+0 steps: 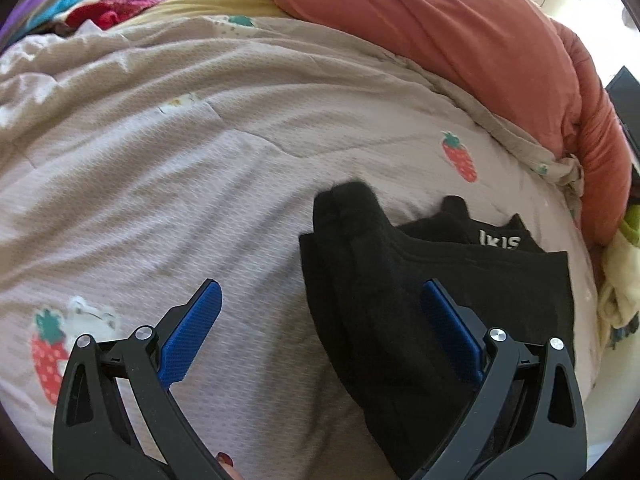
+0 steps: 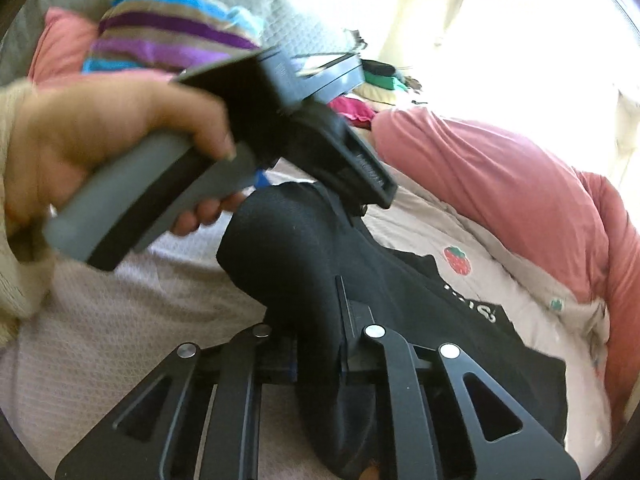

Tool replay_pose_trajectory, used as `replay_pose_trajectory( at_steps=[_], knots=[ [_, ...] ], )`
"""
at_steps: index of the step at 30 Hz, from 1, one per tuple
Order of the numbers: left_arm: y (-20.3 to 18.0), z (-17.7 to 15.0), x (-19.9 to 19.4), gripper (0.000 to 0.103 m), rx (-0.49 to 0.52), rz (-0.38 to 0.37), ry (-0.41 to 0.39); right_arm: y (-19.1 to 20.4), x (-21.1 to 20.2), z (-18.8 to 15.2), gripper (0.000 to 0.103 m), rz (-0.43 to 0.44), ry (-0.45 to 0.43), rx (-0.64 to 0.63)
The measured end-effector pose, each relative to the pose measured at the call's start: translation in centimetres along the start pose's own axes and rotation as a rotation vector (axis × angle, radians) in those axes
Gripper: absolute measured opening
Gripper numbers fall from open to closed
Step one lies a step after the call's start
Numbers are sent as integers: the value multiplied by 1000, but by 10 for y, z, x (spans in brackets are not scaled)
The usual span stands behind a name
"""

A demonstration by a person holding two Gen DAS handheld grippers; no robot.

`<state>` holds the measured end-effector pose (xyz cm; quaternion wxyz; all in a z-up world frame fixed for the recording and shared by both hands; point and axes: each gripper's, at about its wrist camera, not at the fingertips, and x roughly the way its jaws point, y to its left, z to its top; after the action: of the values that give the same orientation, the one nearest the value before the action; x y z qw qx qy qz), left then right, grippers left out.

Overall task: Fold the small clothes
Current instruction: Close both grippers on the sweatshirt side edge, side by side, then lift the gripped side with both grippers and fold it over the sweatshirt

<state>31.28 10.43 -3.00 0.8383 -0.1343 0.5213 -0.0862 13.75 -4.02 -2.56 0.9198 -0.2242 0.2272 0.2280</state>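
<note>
The black garment (image 1: 420,280) lies on the bed (image 1: 160,160), by the pink pillow (image 1: 440,40). The right gripper (image 2: 320,360) is pinched tight on a bunched black fold, prob. to lift it over. The left gripper (image 1: 320,320) is wide open w/ nothing in it, hovering above the cloth. Only the right view shows the left hand (image 2: 100,140); only the left view shows the open blue pads (image 1: 192,332).

Open strawberry-print quilt (image 1: 168,168) is left bare to the left of the black garment (image 1: 400,300) and beyond it, so free passage is offered there. To the right of the garment and behind it, the way is closed by a bulky salmon-pink duvet (image 1: 460,40). Above the garment, in the right wrist view, room is taken up by the left hand (image 2: 100,148) with its grey-handled gripper.
</note>
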Motion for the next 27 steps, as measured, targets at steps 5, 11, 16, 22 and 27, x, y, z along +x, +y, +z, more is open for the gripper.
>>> replay_pose_trajectory(
  at_steps=[5,11,16,22,27],
  knots=[
    [-10,-5,6,93,-4,-52,5,-5,3,-3,11,8,2,12],
    [-18,-9,10,68,13,-75,18,1,-1,-3,11,-3,3,0],
    [-20,-10,15,57,12,-82,31,2,2,-4,11,-12,11,-13],
    [-18,-10,16,42,-12,-108,34,5,3,-3,11,-22,16,-23],
    [-20,-11,12,25,-14,-111,19,5,2,-3,11,-26,16,-21]
  ],
)
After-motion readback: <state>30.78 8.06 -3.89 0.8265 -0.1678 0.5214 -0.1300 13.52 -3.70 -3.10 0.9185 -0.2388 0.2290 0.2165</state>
